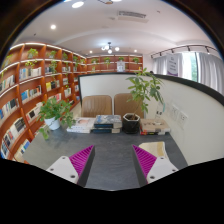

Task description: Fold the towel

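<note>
No towel shows in the gripper view. My gripper point(114, 160) is open and empty, its two magenta pads point(82, 158) spread wide over a bare dark grey table point(112, 148). The fingers hang above the near part of the table. Nothing lies between them.
At the table's far end stand a potted plant point(55, 112), stacked books point(102, 125), a dark pot with a tall leafy plant point(133, 120) and more items point(156, 125). Two chairs point(97, 104) stand behind. Bookshelves point(35, 85) line the left wall; a white partition point(195, 115) runs on the right.
</note>
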### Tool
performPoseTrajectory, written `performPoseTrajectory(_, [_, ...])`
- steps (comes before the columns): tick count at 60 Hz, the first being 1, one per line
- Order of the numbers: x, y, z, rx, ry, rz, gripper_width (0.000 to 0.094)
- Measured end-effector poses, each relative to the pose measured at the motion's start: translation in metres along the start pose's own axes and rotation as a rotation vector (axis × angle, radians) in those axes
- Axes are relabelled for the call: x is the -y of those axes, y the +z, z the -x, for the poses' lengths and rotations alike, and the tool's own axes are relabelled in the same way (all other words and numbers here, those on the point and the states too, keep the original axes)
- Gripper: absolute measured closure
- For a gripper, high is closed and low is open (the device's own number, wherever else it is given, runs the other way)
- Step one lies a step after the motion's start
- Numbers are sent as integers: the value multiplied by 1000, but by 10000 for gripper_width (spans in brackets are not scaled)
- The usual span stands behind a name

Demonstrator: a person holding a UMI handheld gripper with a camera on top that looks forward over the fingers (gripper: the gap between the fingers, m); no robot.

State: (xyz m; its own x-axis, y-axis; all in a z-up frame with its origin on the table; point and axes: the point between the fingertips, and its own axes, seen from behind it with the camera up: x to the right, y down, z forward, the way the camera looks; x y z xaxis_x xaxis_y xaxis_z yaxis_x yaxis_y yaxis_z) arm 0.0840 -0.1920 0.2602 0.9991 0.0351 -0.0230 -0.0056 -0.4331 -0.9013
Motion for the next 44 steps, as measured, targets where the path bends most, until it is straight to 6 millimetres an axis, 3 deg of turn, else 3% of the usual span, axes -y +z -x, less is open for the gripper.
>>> performPoseTrajectory(17, [-37,-45,34,-49,-38,36,212])
performPoseTrajectory(27, [-39,-56,52,-32,-31,26,211])
performPoseTrajectory(44, [-46,-63,60,-29,-16,34,212])
